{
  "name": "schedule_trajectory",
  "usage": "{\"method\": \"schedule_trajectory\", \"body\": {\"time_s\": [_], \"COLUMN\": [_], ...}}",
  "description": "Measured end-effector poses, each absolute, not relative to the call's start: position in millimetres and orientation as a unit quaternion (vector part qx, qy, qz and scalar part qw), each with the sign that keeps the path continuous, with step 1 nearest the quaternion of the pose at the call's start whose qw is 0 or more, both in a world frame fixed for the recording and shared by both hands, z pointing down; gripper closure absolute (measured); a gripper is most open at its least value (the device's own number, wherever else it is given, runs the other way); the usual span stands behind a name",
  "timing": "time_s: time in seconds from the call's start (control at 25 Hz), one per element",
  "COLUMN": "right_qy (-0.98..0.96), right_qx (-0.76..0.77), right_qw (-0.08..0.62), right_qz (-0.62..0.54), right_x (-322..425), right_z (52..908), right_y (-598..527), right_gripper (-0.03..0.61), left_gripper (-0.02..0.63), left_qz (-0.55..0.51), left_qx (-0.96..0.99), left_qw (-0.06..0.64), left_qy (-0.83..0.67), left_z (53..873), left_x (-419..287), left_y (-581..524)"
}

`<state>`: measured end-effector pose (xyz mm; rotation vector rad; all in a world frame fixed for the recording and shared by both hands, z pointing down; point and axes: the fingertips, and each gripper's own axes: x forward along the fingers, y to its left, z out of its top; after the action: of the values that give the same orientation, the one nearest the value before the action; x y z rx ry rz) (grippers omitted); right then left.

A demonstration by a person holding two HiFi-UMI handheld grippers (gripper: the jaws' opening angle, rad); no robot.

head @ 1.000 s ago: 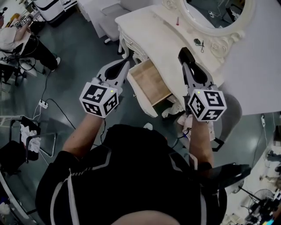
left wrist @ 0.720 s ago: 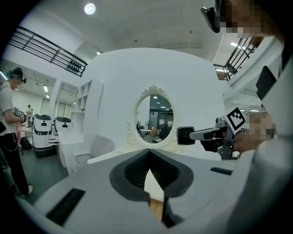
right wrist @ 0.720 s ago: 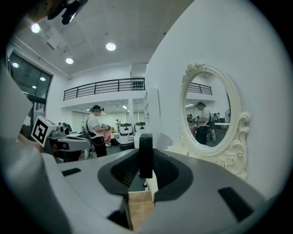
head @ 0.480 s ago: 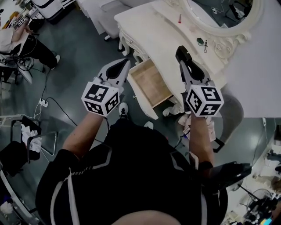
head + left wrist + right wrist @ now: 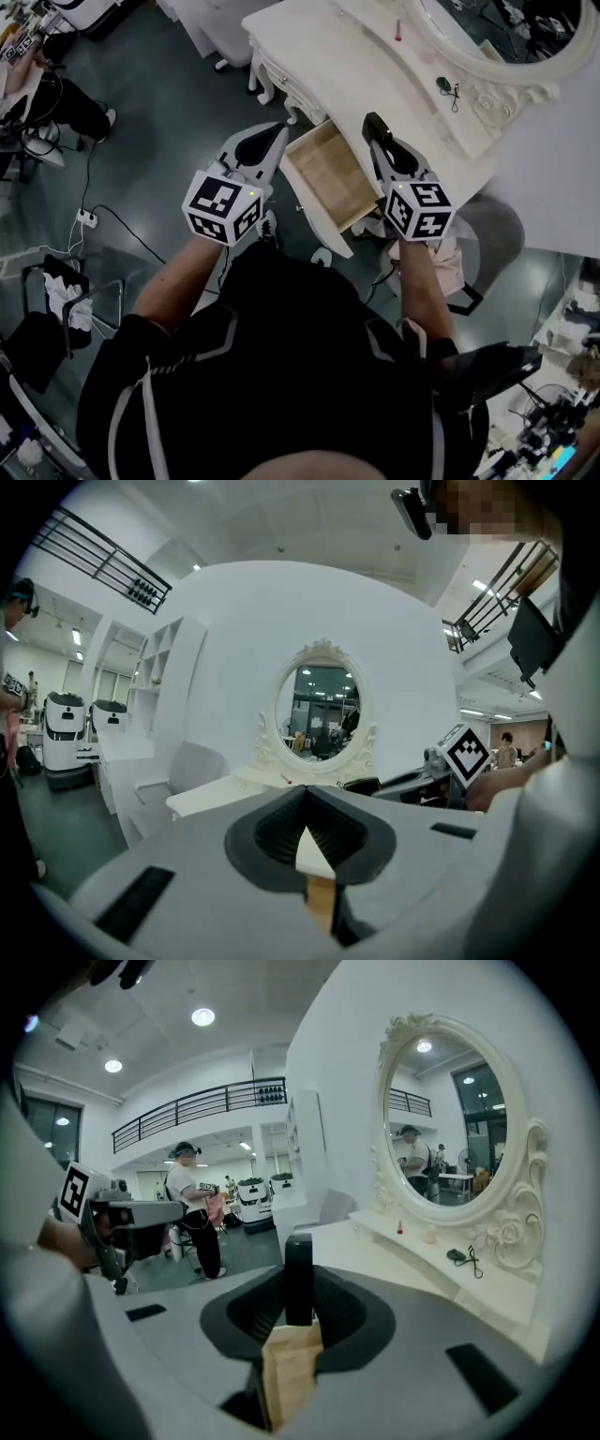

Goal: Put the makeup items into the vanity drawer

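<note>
The white vanity (image 5: 328, 56) has its wooden drawer (image 5: 328, 178) pulled open, and I see nothing inside it. My right gripper (image 5: 374, 127) is shut on a black oblong makeup item (image 5: 373, 121) that stands upright between the jaws (image 5: 298, 1274), over the drawer's right edge. My left gripper (image 5: 277, 131) hovers at the drawer's left side, shut and empty, its tips meeting in the left gripper view (image 5: 305, 794). A small red lipstick (image 5: 397, 28) and a dark item with a cord (image 5: 446, 86) lie on the vanity top near the oval mirror (image 5: 450, 1119).
A pale chair (image 5: 234, 23) stands left of the vanity. On the grey floor lie cables and a power strip (image 5: 85, 219). One person sits at the far left (image 5: 37, 84), and another stands behind the vanity (image 5: 192, 1204). A black chair (image 5: 56, 300) is at my left.
Both grippers have drifted a little toward the open drawer. The right one, still holding the black item, has moved left to the drawer's right edge.
</note>
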<state>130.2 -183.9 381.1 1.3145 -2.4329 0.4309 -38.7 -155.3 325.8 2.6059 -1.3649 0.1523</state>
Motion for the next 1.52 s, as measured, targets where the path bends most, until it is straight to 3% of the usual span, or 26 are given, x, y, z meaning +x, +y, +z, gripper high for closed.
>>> {"method": "schedule_trajectory", "body": {"time_s": [0.64,1.52], "right_qy": [-0.816,-0.743], "right_qx": [0.443,0.407], "right_qw": [0.306,0.421], "right_qz": [0.211,0.323], "right_x": [82,77], "right_z": [547,713], "right_y": [-200,-185], "right_gripper": [0.485,0.485], "left_gripper": [0.611,0.611], "left_qz": [0.094,0.131], "left_qx": [0.888,0.877], "left_qw": [0.14,0.213], "left_qy": [-0.428,-0.411], "left_z": [411,497], "left_x": [-60,-63], "left_y": [-196,-212]}}
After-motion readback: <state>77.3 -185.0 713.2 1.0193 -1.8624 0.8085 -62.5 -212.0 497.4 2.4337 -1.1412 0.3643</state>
